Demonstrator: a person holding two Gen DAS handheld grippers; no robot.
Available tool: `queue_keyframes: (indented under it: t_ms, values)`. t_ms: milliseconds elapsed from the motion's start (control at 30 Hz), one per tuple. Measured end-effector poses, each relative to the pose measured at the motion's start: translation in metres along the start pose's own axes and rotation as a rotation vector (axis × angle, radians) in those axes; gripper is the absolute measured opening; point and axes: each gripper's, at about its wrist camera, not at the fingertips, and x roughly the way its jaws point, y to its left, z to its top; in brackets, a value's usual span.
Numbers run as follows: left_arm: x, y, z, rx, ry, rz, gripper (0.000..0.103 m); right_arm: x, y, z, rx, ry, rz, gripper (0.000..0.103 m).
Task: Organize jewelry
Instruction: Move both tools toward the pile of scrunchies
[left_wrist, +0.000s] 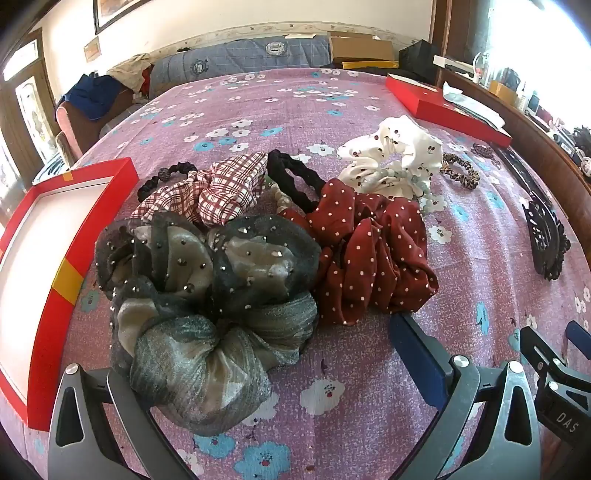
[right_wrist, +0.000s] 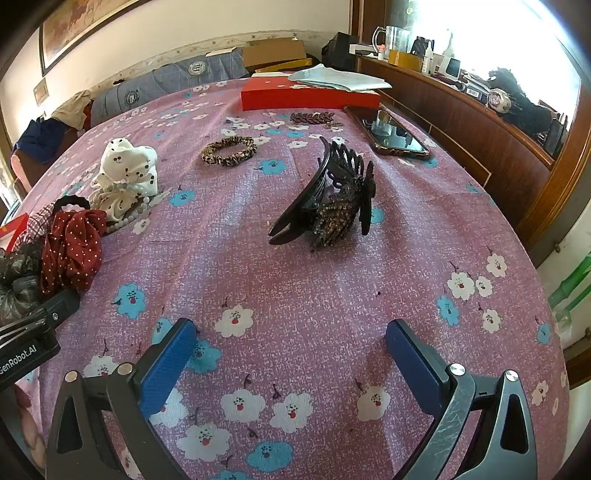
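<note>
Since all of it is soft, light cloth, best pinched at a bunched fold: grey-green scrunchie (left_wrist: 207, 306) nearest, between the wide-open, empty left gripper (left_wrist: 266, 354); red dotted scrunchie (left_wrist: 369, 254) touching its right side, plaid (left_wrist: 218, 188) and white (left_wrist: 391, 155) ones farther. Stiff, possibly brittle black hair claws (right_wrist: 328, 195) well ahead of the right gripper (right_wrist: 291, 354), likewise fully spread, holding nothing. Open red box (left_wrist: 48, 266) at left, seemingly empty; closed red box (right_wrist: 310, 96) far.
</note>
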Motion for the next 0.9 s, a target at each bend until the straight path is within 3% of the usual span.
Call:
queue_keyframes:
  t_ms: [100, 300, 433, 533, 767, 900]
  values:
    - [-0.008, 0.0, 0.003, 0.011, 0.097, -0.021, 0.103, 0.001, 0.0, 0.001, -0.004, 0.019, -0.003, 0.103]
    - [-0.087, 0.029, 0.003, -0.033, -0.013, -0.091, 0.103, -0.009, 0.001, 0.006, -0.016, 0.034, -0.056, 0.099]
    - [-0.145, 0.039, -0.001, -0.014, -0.088, -0.055, 0.103, -0.04, -0.005, 0.014, 0.03, -0.036, -0.042, 0.099]
    - [-0.178, 0.062, -0.006, -0.053, -0.14, -0.033, 0.103, -0.07, -0.001, 0.02, 0.052, -0.076, -0.023, 0.1]
    - [-0.203, 0.1, -0.038, -0.192, -0.116, -0.029, 0.103, -0.109, 0.043, 0.023, 0.018, -0.116, 0.035, 0.1]
    - [-0.22, 0.099, -0.045, -0.206, -0.182, -0.021, 0.103, -0.123, 0.073, 0.014, -0.04, -0.146, 0.057, 0.1]
